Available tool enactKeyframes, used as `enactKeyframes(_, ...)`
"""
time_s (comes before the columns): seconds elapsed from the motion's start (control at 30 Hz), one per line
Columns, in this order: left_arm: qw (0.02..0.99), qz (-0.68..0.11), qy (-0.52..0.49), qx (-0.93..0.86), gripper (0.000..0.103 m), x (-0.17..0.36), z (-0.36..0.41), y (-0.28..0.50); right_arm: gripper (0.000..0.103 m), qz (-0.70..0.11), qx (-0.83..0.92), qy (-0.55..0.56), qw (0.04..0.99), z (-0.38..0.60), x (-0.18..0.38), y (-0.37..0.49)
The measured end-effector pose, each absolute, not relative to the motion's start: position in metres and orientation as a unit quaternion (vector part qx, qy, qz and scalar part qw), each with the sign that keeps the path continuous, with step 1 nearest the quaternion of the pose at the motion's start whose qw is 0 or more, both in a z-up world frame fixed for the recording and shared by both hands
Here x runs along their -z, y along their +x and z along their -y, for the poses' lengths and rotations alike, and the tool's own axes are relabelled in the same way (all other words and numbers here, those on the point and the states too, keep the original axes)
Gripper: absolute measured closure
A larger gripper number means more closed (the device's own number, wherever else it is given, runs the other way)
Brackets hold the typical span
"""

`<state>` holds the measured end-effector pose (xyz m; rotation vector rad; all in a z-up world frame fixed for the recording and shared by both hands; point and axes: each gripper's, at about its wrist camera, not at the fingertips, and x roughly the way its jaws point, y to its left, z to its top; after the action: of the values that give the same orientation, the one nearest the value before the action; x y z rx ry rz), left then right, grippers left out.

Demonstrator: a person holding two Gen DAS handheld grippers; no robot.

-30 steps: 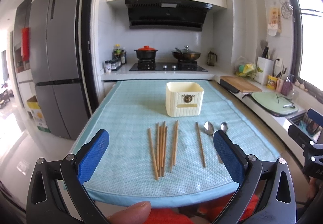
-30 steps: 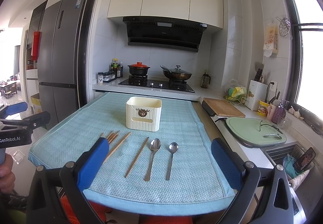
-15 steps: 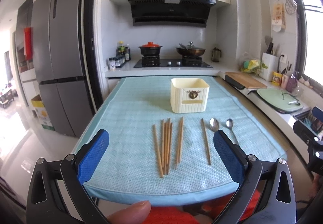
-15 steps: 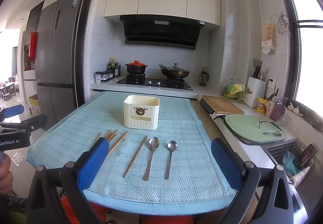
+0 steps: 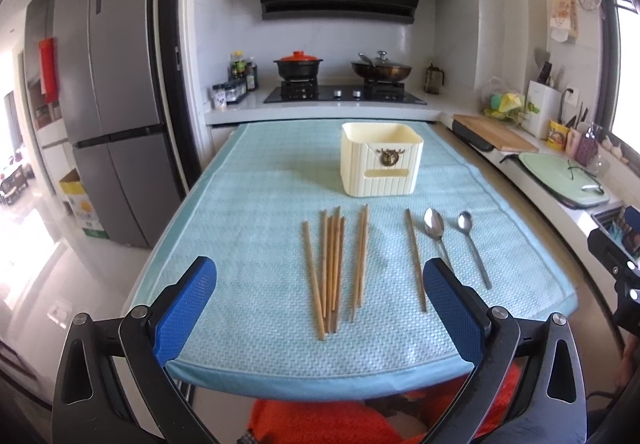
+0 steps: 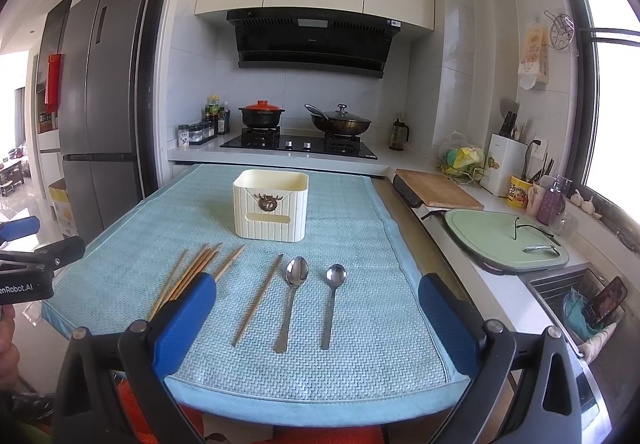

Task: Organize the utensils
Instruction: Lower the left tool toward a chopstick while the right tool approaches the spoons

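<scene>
Several wooden chopsticks [image 5: 334, 268] lie on a light blue cloth [image 5: 260, 204]; one chopstick [image 5: 416, 260] lies apart to the right. Two metal spoons [image 5: 436, 232] [image 5: 472, 244] lie right of it. A cream ribbed holder [image 5: 382, 160] stands behind them. My left gripper [image 5: 320, 308] is open and empty, hovering at the near edge over the chopsticks. In the right wrist view the holder [image 6: 272, 208], single chopstick [image 6: 258, 300], spoons [image 6: 294, 296] [image 6: 332, 300] and chopstick bundle [image 6: 192, 272] show. My right gripper [image 6: 316, 320] is open and empty near the spoons.
A stove with a red-lidded pot [image 5: 298, 64] and a wok [image 5: 380, 70] is at the back. A fridge [image 5: 116, 104] stands left. A cutting board [image 6: 438, 194], a green tray [image 6: 504, 240] and a sink [image 6: 576, 296] line the right counter.
Both grippers have moved slightly forward and upward toward the table, so the utensils sit nearer in view. Both stay open and empty.
</scene>
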<state>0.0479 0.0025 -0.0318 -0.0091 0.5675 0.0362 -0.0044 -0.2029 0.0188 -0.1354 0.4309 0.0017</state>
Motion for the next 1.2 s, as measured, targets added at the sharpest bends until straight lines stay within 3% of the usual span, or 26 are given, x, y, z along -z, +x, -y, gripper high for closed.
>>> enactKeyframes(0.83,0.941,-0.336,-0.020,-0.023,0.000,0.069,-0.020,0.105,0.000,-0.271,0.010,-0.078,0.959,0.214,0.014,0.059)
enactKeyframes(1.2,0.929,-0.367,-0.034,-0.041,0.000,0.094,-0.041,0.141,0.000,-0.300,0.014,-0.027,0.953,0.245,0.042,0.095)
